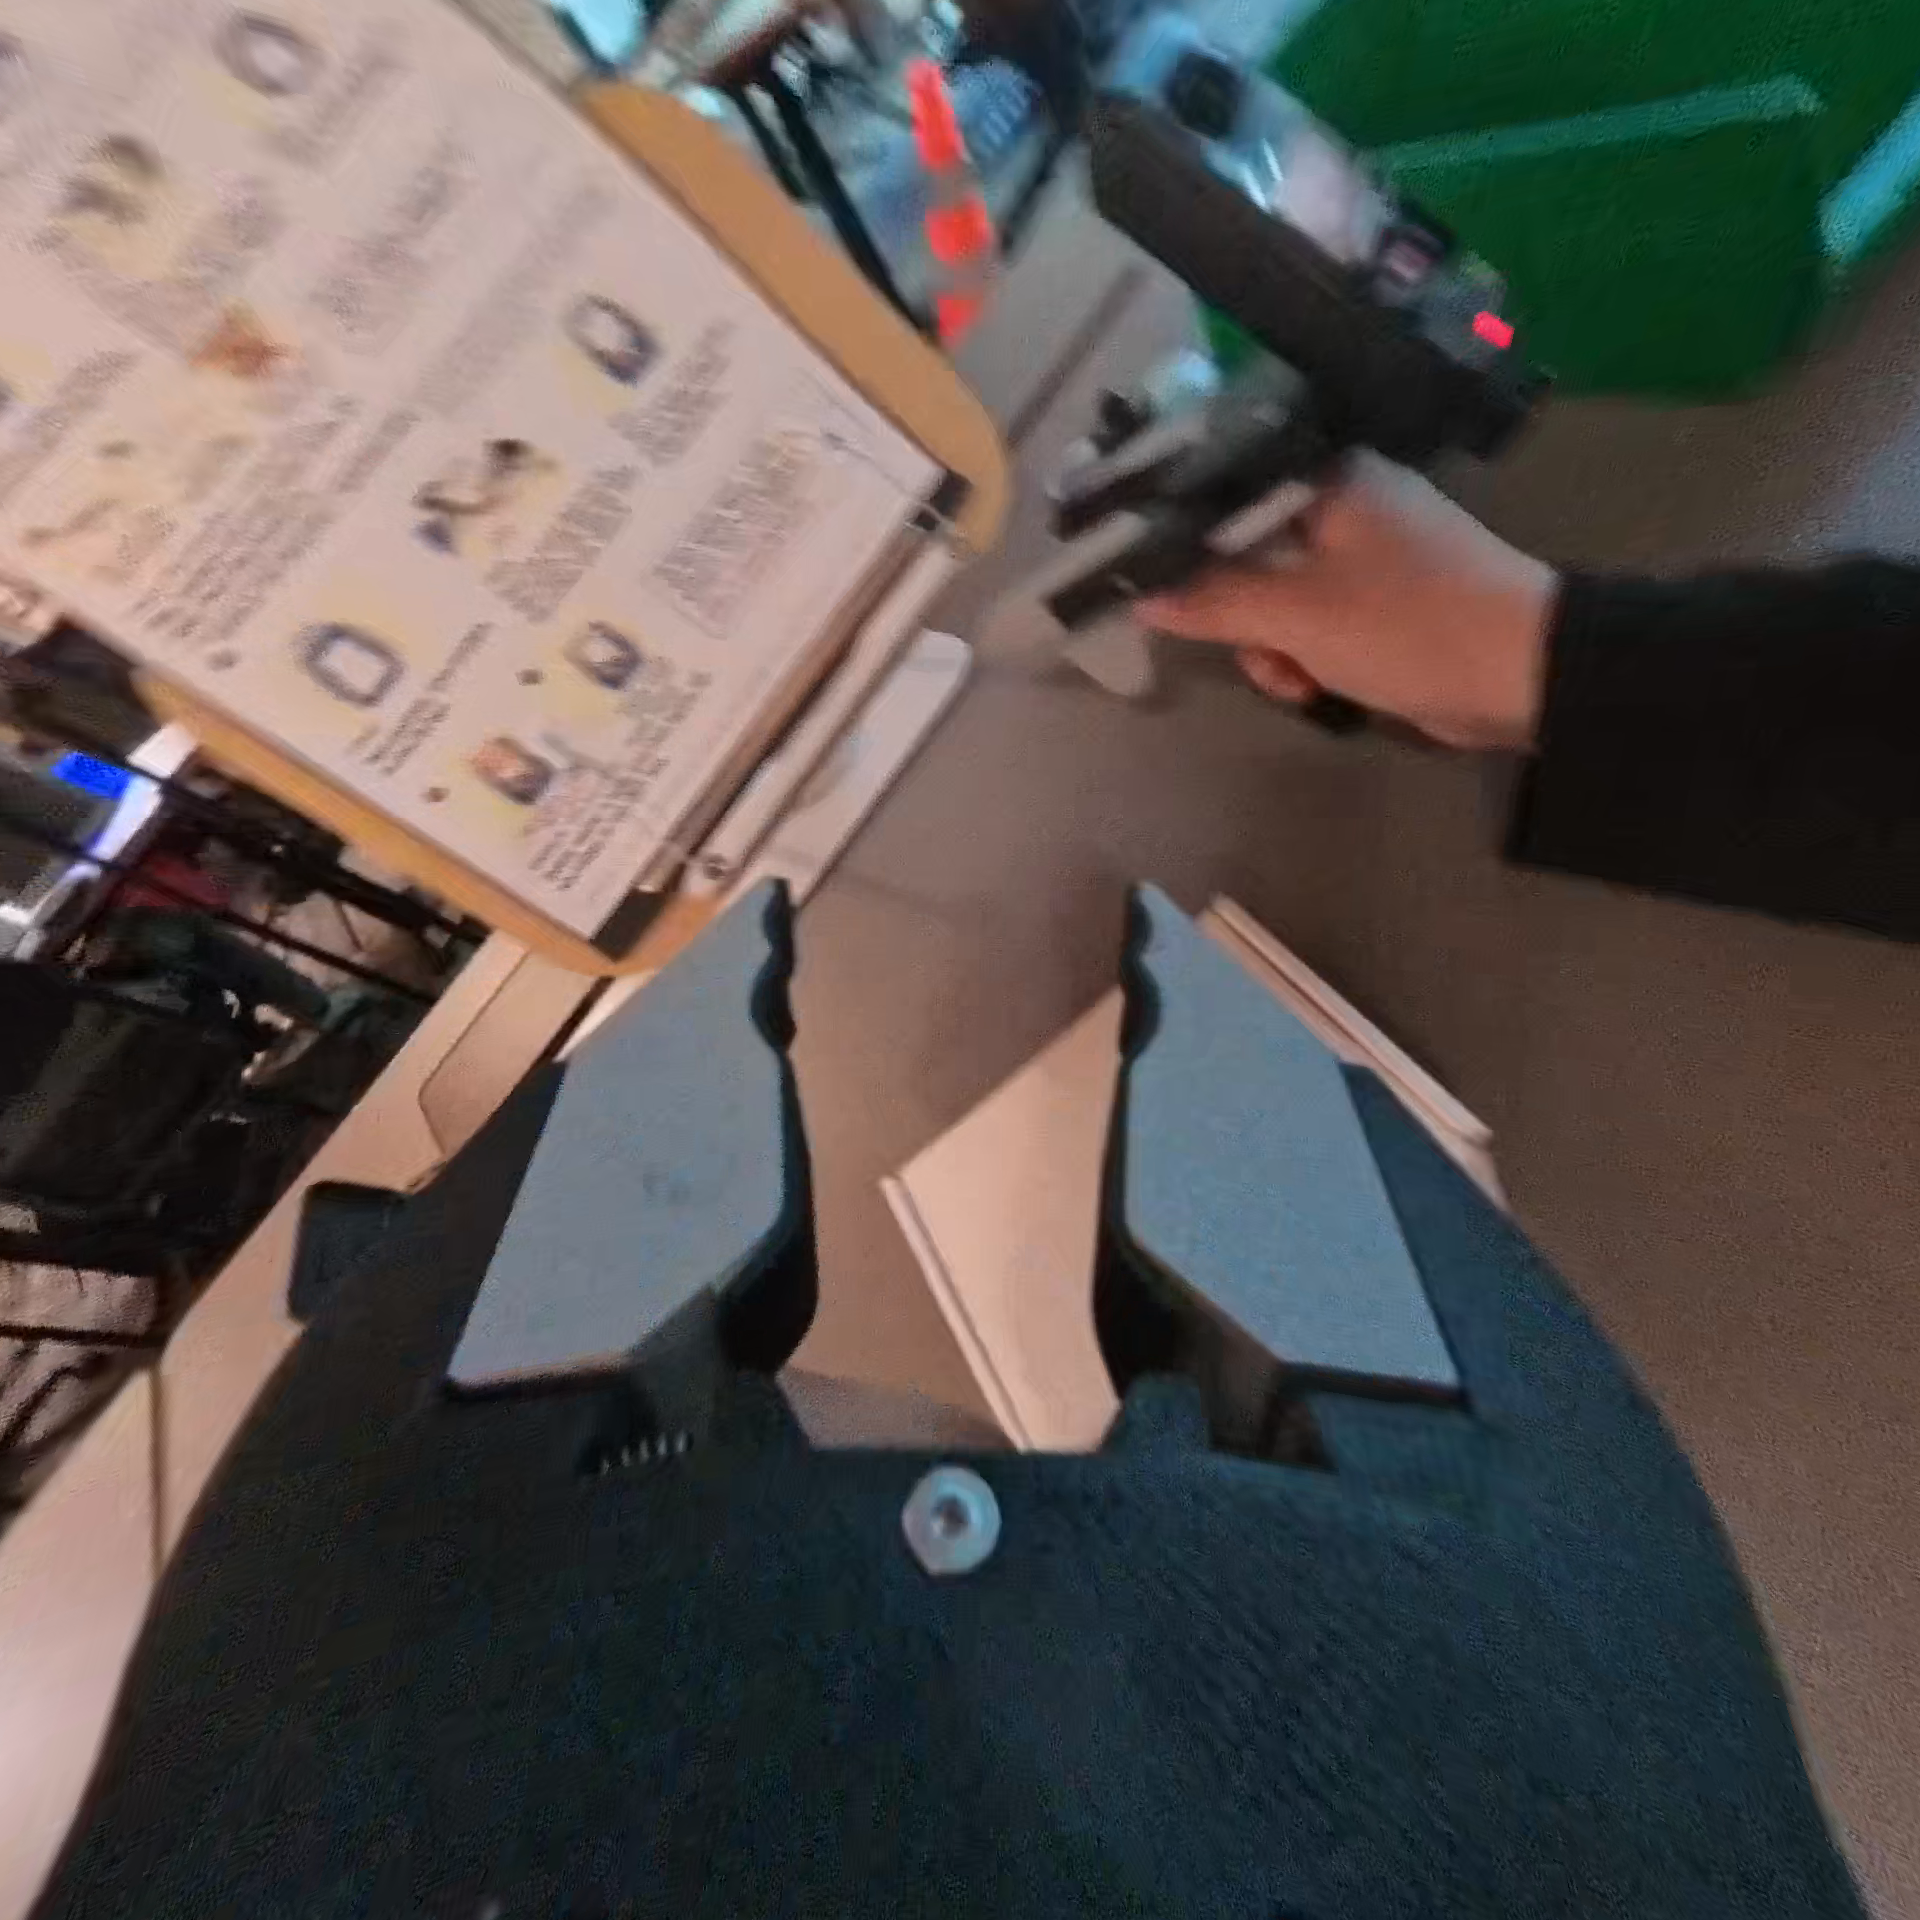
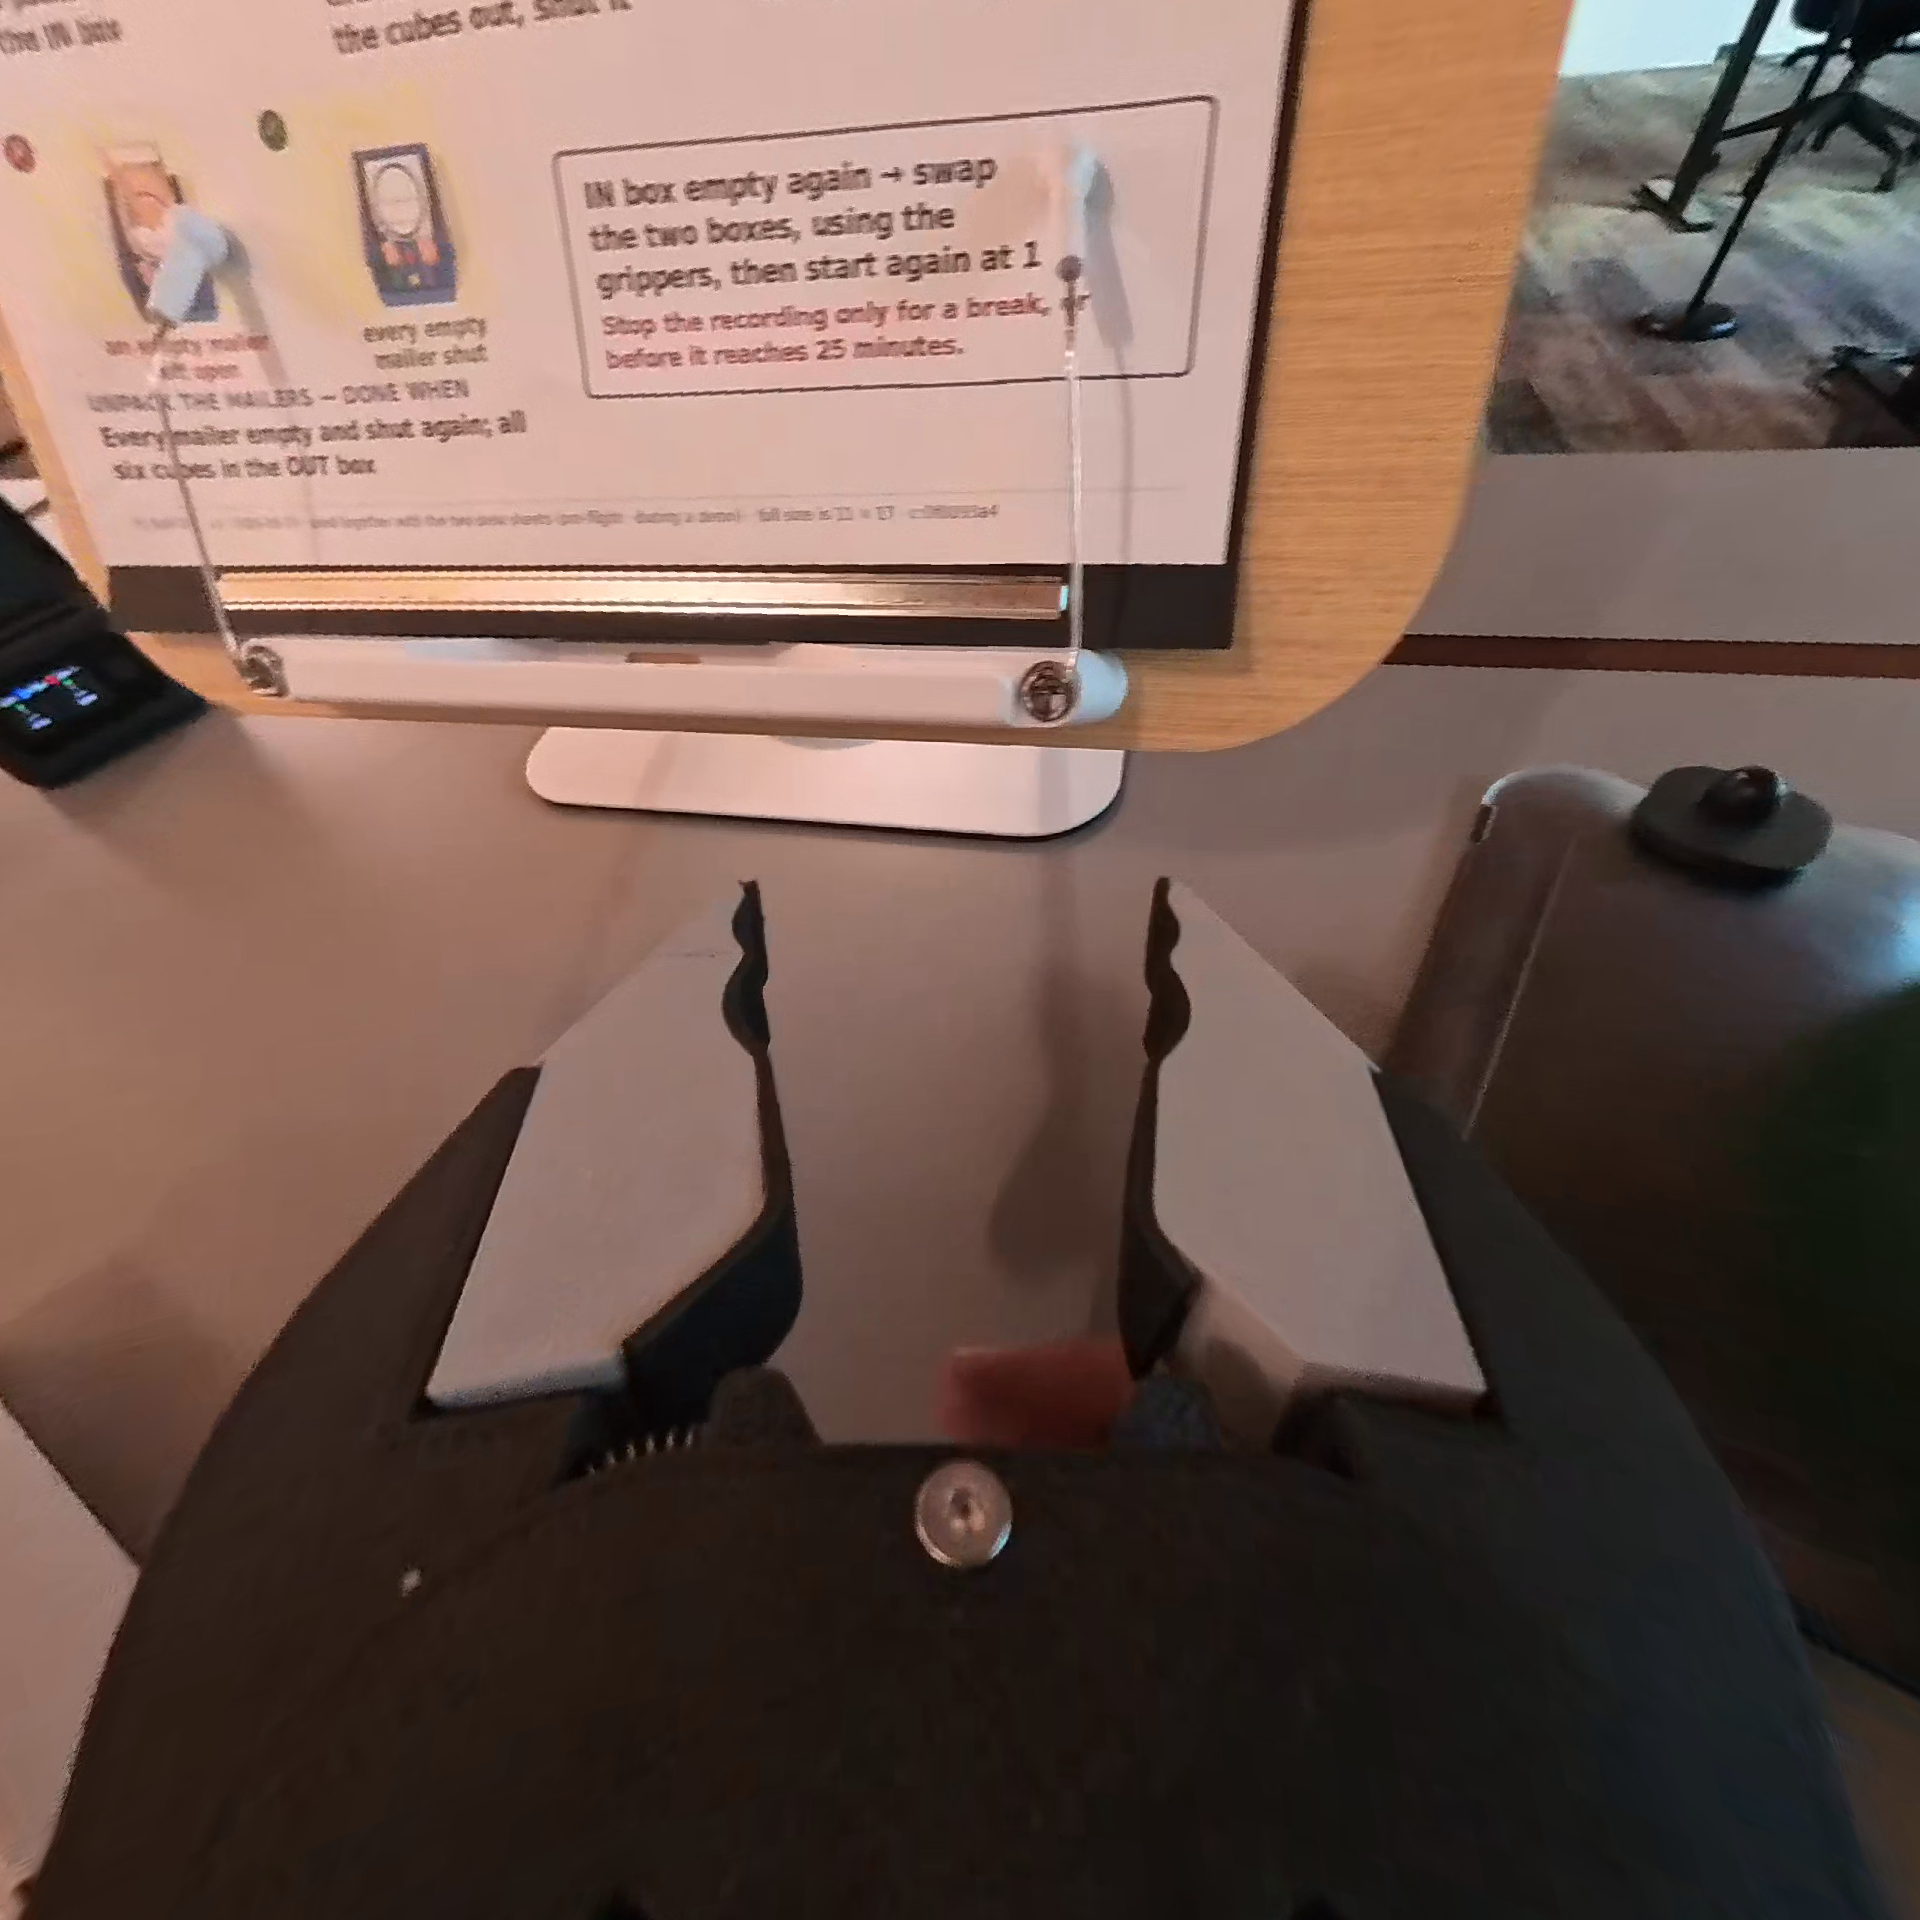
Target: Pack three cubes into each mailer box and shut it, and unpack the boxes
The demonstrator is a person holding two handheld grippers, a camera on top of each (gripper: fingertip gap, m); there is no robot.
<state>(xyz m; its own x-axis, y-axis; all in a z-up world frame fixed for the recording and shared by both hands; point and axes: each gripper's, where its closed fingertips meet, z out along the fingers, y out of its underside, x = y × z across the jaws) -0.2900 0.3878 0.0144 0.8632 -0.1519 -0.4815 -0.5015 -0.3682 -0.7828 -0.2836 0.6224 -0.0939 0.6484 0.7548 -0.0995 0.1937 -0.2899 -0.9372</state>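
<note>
In the left wrist view my left gripper (image 1: 956, 920) is open and empty, above the grey table. A white mailer box (image 1: 1023, 1195) with a raised flap lies just under and behind its fingers. My right gripper (image 1: 1132, 540) shows farther off at the upper right, held in a hand with a dark sleeve. In the right wrist view my right gripper (image 2: 954, 904) is open and empty over bare table. A red cube (image 2: 1023, 1397) and part of a blue cube (image 2: 1169, 1413) show low between its fingers, close to the gripper body. The left view is blurred.
A wooden instruction board (image 2: 1351, 416) on a white stand base (image 2: 831, 779) stands just ahead of the right gripper and also shows in the left view (image 1: 416, 468). A dark bin (image 2: 1662, 1091) sits at right. A black device with a small screen (image 2: 62, 686) lies at left. The grippers' ends are close to 25 cm from one another.
</note>
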